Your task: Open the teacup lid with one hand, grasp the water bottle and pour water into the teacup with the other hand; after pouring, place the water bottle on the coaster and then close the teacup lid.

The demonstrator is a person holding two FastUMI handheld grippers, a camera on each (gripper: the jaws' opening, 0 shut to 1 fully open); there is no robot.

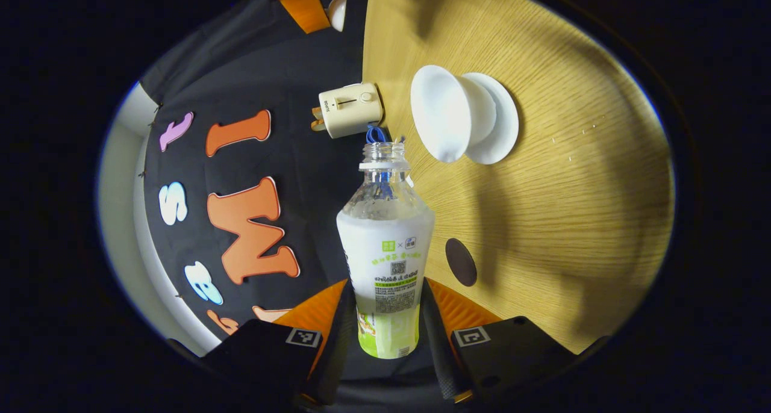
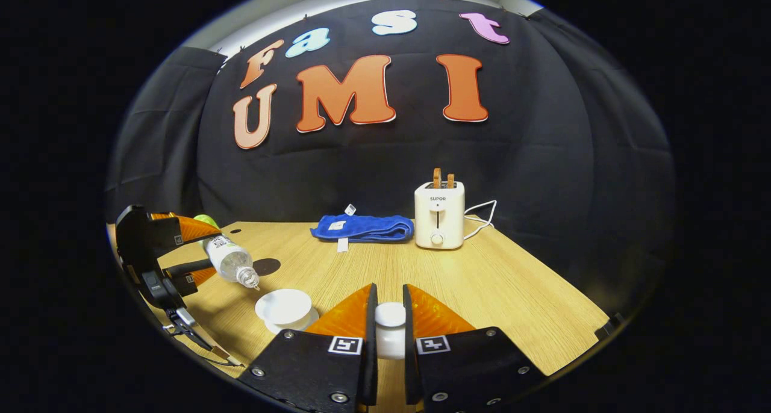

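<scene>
The left tongs [image 1: 388,316] clamp the light, thin-walled, easily dented bottle [image 1: 385,250] low on its label, tilted toward the fragile cup [image 2: 284,309] on the tabletop [image 2: 512,304]; the right tongs [image 2: 390,332] pinch the lid [image 2: 390,329].

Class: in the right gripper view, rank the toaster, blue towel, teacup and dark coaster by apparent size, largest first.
1. Blue towel and toaster: similar area, too close to rank.
2. Teacup, though nearer the camera.
3. Dark coaster, partly hidden by the bottle.
</scene>
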